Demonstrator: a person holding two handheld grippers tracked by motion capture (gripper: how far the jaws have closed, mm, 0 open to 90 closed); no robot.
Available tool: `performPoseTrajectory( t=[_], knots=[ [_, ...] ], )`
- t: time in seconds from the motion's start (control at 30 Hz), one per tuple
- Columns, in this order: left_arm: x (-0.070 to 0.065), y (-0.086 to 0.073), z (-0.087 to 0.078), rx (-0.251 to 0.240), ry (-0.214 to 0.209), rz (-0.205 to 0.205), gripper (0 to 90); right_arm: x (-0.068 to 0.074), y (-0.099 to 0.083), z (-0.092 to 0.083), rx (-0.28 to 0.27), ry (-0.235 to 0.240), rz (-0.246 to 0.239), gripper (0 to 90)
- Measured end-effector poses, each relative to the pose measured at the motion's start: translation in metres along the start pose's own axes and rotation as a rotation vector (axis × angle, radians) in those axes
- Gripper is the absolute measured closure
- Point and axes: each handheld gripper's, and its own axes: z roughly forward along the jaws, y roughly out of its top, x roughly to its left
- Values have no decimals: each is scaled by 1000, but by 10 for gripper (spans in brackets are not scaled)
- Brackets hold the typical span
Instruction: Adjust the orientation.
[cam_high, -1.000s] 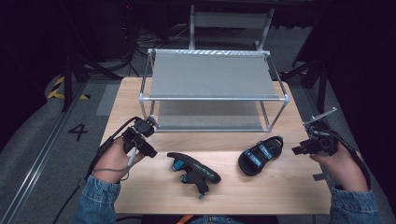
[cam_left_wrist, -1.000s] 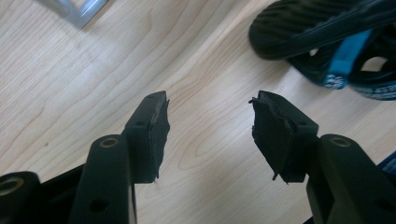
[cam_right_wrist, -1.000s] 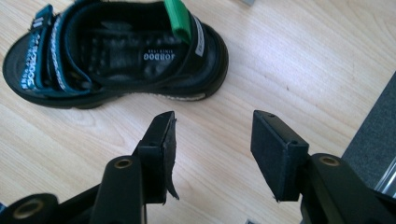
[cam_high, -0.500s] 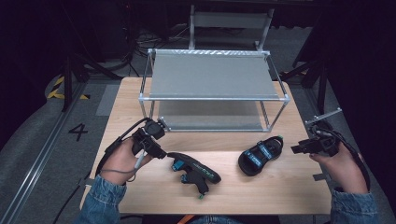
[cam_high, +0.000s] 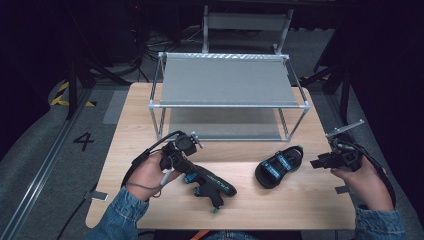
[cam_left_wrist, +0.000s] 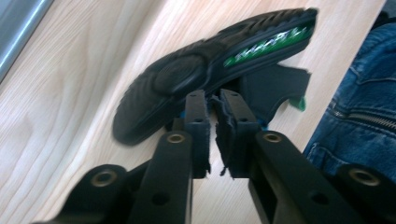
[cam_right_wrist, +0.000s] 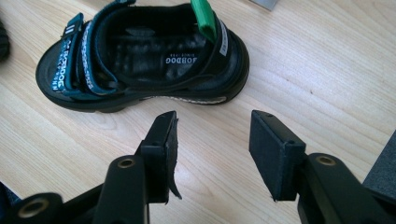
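Tipped sandal (cam_high: 212, 184) lies diagonally, sole up, strap in left gripper (cam_high: 186, 167).

In the left gripper view we cannot tell what the nearly closed jaws pinch: the black rubber-soled sandal lying on its side (cam_left_wrist: 205, 79) hides its straps behind the jaw tips, and the picture is blurred there. In the right gripper view the upright black sandal with teal straps (cam_right_wrist: 140, 56) loses its heel to the top edge. In the high view the pale wooden table (cam_high: 310, 200) has its near edge covered by denim sleeves.
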Motion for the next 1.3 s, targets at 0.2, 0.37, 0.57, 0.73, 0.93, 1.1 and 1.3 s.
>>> performPoseTrajectory(
  t=[0.2,0.37,0.57,0.73,0.93,1.1,1.3],
  knots=[
    [-7,12,12,-27,-17,49,879,1,-4,1,3,0,2,515],
    [-11,20,23,-9,-23,74,892,3,-9,2,10,0,6,513],
    [-12,28,33,28,-28,84,891,5,-14,4,28,14,3,499],
    [-12,31,40,58,6,88,892,4,-19,2,21,24,10,496],
    [-14,33,40,54,26,93,895,4,-19,2,21,29,13,494],
    [-13,37,39,20,41,91,896,8,-18,2,17,29,5,495],
    [-11,47,40,-9,62,91,896,12,-17,-1,6,29,-9,495]
  ],
)
